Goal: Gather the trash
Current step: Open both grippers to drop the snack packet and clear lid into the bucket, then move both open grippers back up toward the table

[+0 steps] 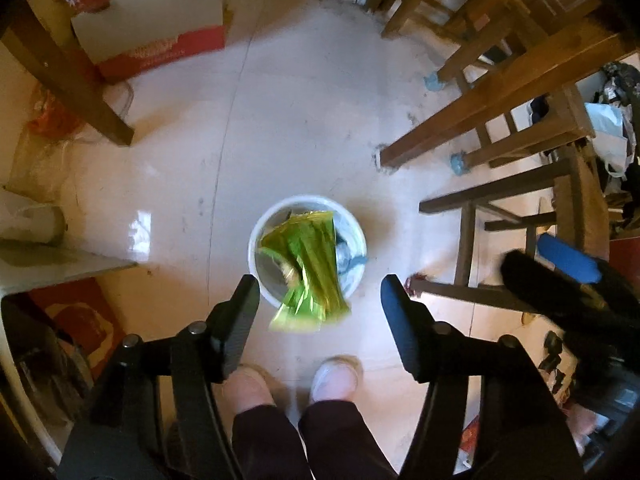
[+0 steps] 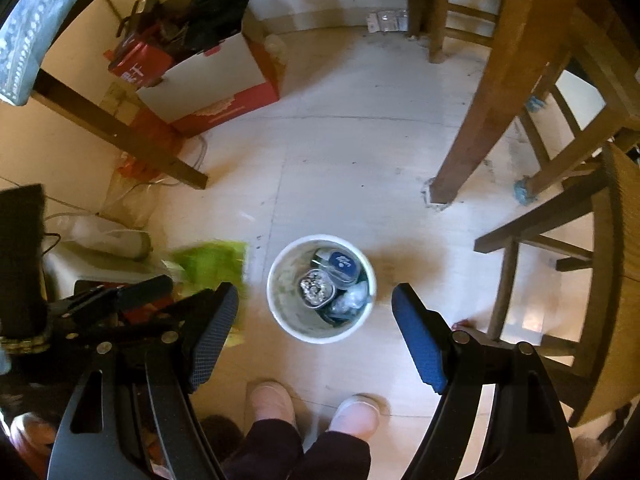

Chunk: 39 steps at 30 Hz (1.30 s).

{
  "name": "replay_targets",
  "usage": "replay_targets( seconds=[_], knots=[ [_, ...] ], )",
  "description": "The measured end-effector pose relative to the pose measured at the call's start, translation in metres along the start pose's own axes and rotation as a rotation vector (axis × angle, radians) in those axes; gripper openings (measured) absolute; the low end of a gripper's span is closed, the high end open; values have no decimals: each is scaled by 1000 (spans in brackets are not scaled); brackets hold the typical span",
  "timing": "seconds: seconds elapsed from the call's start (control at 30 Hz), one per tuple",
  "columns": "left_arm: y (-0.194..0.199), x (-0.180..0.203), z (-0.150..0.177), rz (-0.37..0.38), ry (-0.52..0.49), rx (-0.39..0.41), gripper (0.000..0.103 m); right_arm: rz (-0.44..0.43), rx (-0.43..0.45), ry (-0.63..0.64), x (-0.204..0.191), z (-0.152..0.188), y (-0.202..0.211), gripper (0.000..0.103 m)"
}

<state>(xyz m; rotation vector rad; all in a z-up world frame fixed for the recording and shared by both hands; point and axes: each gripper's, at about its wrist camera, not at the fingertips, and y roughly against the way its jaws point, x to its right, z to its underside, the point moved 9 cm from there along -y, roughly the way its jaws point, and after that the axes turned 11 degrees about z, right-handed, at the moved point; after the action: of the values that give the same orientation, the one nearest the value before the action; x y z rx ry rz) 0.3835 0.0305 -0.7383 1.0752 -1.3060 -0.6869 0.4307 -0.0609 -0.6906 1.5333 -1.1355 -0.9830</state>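
Note:
A white round bin (image 1: 306, 249) stands on the floor below both grippers, also in the right wrist view (image 2: 321, 288). A green and gold foil wrapper (image 1: 310, 272) is blurred in the air over the bin, free of any finger; it shows as a green blur (image 2: 212, 262) in the right wrist view. My left gripper (image 1: 320, 292) is open and empty above the bin. My right gripper (image 2: 314, 300) is open and empty over the bin. The bin holds a blue-lidded tin (image 2: 342, 264), a foil-filled tin (image 2: 316, 290) and a clear wrapper (image 2: 352, 298).
Wooden table legs (image 1: 472, 120) and a stool (image 1: 520, 216) stand to the right. A red and white cardboard box (image 1: 156, 28) sits at the back left beside another wooden leg (image 1: 68, 76). Plastic bags (image 2: 104, 236) lie at left. The person's feet (image 1: 292, 380) are below the bin.

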Motion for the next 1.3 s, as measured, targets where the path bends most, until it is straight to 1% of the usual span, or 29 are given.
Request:
replay_targets(
  seconds=[0.03, 0.07, 0.2, 0.33, 0.47, 0.57, 0.7, 0.9, 1.03, 1.13, 1.3],
  knots=[
    [-3, 0, 2, 5, 7, -20, 62, 6, 2, -2, 1, 0, 4, 76],
    [-2, 0, 3, 3, 8, -24, 62, 10, 5, -3, 2, -1, 8, 76],
    [19, 6, 5, -14, -8, 0, 62, 24, 15, -3, 4, -3, 23, 76],
    [63, 18, 4, -22, -28, 38, 62, 24, 23, -6, 2, -7, 46, 76],
    [110, 28, 3, -38, -52, 69, 62, 21, 50, -3, -4, -14, 84, 76],
    [155, 40, 0, -46, -68, 111, 62, 21, 79, 2, -11, -22, 122, 76],
    [228, 59, -3, -32, -83, 190, 62, 25, 122, -1, -19, -29, 173, 76],
    [337, 88, -12, -40, -162, 316, 62, 42, 217, -14, -29, -42, 260, 76],
    [403, 107, -19, -30, -208, 406, 62, 47, 306, -27, -35, -52, 323, 76],
    [456, 124, -22, -17, -248, 489, 62, 55, 375, -41, -39, -59, 368, 76],
    [527, 150, -20, 9, -312, 616, 62, 93, 521, -61, -46, -67, 446, 76]
  ],
)
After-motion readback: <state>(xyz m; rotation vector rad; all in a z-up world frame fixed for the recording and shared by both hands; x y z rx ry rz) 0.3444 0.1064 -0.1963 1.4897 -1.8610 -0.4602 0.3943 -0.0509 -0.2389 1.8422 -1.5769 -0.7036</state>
